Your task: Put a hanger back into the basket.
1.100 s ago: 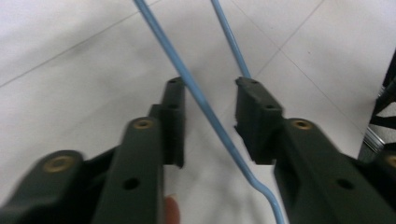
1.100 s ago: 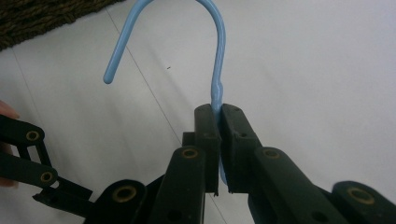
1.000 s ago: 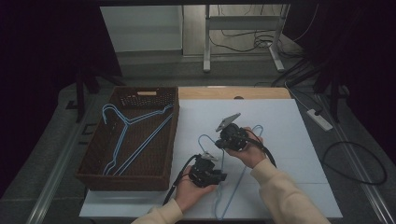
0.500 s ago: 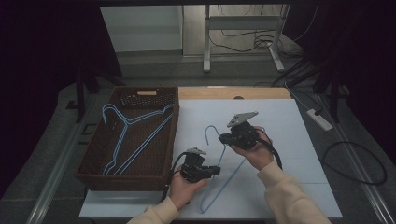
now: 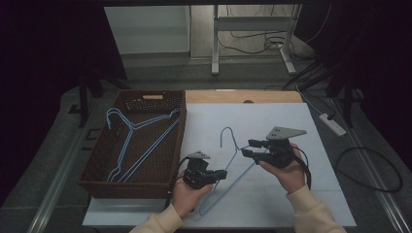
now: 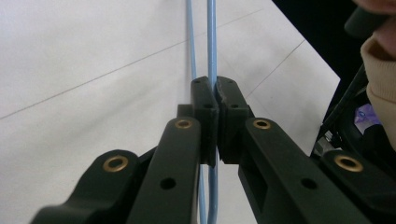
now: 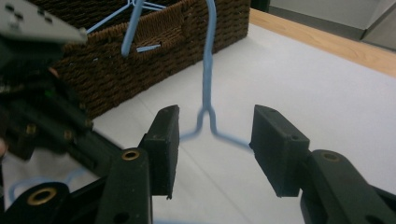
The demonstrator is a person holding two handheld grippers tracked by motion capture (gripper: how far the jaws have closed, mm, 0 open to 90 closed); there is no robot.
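left gripper (image 5: 221, 173): held low over the near part of the white sheet (image 5: 291, 121), jaws pressed together on the wire of the blue hanger (image 5: 232, 155); in its own view (image 6: 215, 100) the pinched wire runs straight away between the pads.
right gripper (image 5: 248, 148): held to the right of the hanger's neck, jaws spread wide; in its own view (image 7: 212, 126) the twisted neck lies between the two pads, touching neither.
blue hanger: flat on the sheet, hook toward the far side, lower end near the left hand (image 5: 187, 196).
wicker basket (image 5: 102, 182): left of the sheet, holding other blue hangers (image 5: 141, 138).
right hand (image 5: 286, 172): grips the gripper from below.
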